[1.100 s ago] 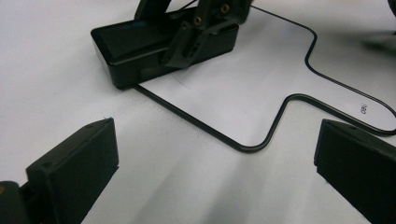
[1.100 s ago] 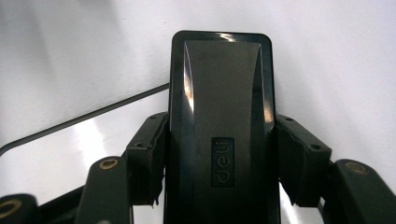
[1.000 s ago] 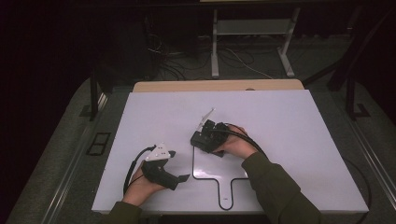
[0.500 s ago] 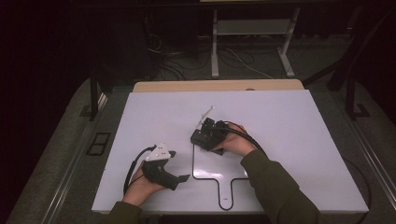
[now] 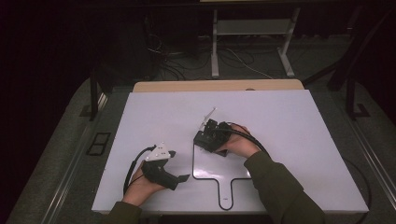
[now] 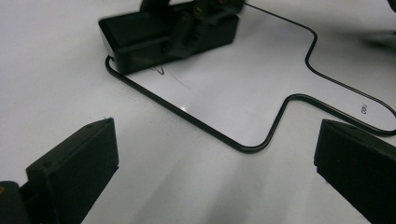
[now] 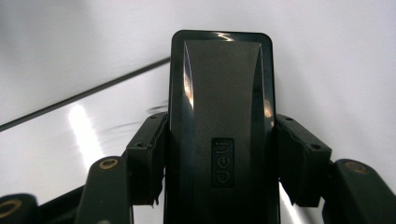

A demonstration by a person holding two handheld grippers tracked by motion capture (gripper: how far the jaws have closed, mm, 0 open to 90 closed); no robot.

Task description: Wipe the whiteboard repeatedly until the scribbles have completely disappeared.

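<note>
12 o'clock of black rectangular plastic eraser (image 5: pixel 204 138): bare white table (image 5: pixel 280 112), open.
9 o'clock: clear gap to left gripper (image 5: pixel 180 165).
6 o'clock: flat black-edged whiteboard paddle (image 5: pixel 219 165), passable over.

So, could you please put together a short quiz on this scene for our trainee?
1. True or false: the right gripper has its jaws shut on the black eraser.
2. The eraser sits at which part of the whiteboard paddle: A) its handle, B) a far corner, C) its middle?
3. Fill in: the left gripper has its jaws ____.

Key: 1 true; 2 B; 3 open.
</note>
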